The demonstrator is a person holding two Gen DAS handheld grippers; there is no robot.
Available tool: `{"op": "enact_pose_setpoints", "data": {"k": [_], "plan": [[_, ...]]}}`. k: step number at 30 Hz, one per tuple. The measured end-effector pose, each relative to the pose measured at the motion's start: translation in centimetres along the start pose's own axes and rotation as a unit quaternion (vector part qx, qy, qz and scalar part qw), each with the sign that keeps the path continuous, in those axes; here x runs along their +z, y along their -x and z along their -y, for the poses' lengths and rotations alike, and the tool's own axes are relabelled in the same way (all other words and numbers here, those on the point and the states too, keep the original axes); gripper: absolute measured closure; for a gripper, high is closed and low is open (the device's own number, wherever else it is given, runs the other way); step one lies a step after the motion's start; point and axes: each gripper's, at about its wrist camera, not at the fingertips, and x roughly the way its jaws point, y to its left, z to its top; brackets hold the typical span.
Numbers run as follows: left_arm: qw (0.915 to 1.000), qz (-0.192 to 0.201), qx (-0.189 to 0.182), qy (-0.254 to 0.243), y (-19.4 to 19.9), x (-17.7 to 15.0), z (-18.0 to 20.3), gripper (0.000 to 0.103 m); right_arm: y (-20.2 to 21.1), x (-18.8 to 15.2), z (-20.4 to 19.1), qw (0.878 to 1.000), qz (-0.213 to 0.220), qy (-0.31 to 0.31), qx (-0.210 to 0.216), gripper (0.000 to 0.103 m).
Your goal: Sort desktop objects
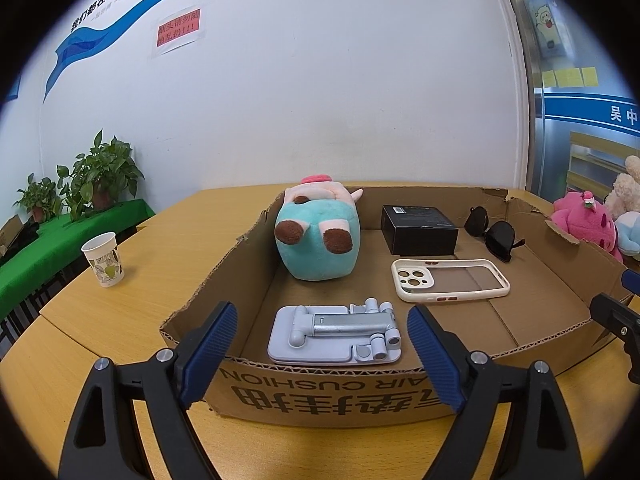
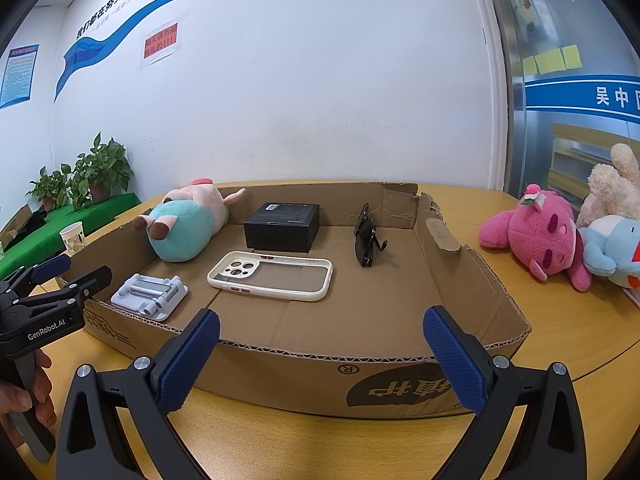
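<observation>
A shallow cardboard tray (image 1: 320,396) (image 2: 332,376) on the wooden table holds a teal and pink plush (image 1: 316,236) (image 2: 188,224), a black box (image 1: 418,230) (image 2: 282,226), black sunglasses (image 1: 494,234) (image 2: 368,242), a white phone case (image 1: 448,280) (image 2: 272,276) and a folded lavender phone stand (image 1: 334,334) (image 2: 150,292). My left gripper (image 1: 322,354) (image 2: 70,272) is open and empty at the tray's near wall, in front of the stand. My right gripper (image 2: 322,356) is open and empty at the near wall further right; part of it shows in the left wrist view (image 1: 616,312).
A paper cup (image 1: 103,259) (image 2: 73,238) stands on the table left of the tray. A pink plush (image 2: 540,240) (image 1: 584,226), a cream plush (image 2: 612,188) and a blue plush (image 2: 612,250) lie right of it. Potted plants (image 1: 100,172) stand on a green-covered table at far left.
</observation>
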Motion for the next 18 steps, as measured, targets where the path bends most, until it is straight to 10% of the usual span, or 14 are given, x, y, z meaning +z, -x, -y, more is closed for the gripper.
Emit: {"op": "enact_pose_setpoints", "data": {"k": [18], "plan": [[0.9999,-0.002,-0.012,-0.006,-0.05,-0.02,0.25,0.001,0.0,0.0,0.01,1.0,0.0,0.0,0.0,0.0]]}}
